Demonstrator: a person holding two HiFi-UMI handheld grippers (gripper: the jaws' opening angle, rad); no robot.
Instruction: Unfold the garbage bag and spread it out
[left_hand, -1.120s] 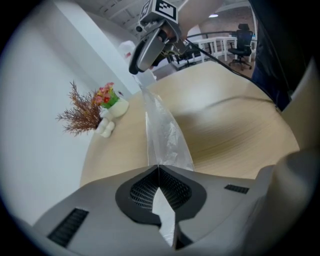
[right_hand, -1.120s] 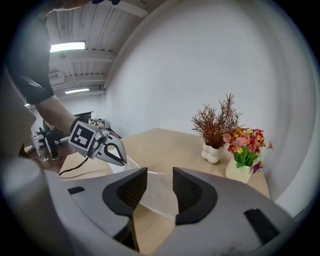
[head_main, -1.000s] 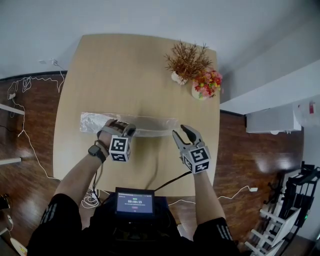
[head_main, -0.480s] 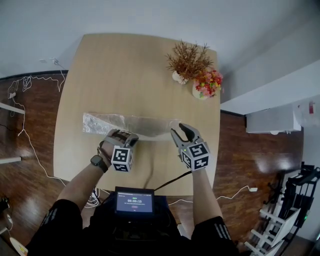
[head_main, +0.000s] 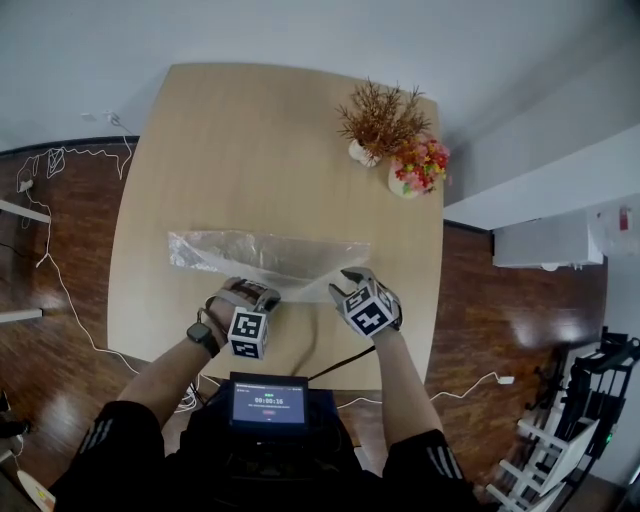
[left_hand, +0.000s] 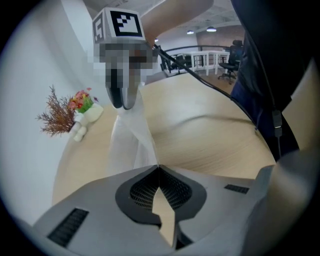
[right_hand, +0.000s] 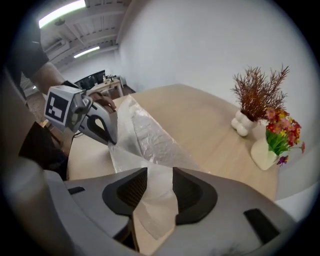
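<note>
Garbage bag (head_main: 268, 254), a clear film strip folded lengthwise, lies across the near half of the wooden table (head_main: 250, 130), its long side parallel to the table's near edge. The left gripper (left_hand: 158, 166) is clenched tight, and the bag's near hem runs up from its closed tips. The film appears pinched there, toward the table's left side, probably so that one point of the loose layer stays anchored. The right gripper (right_hand: 159, 176) sits further along the same hem, toward the table's right side. Its jaws stand apart and straddle a flap of the film, and the pads do not press on it yet. That placement suggests a second grip is being lined up, so that both hands can draw the top fold toward the table's near edge and open the bag out. A vase of dried branches (head_main: 375, 120) and a vase of flowers (head_main: 418, 170) stand at the table's far right corner, well apart from the bag. The thin plastic may slip or cling to itself when pulled.
</note>
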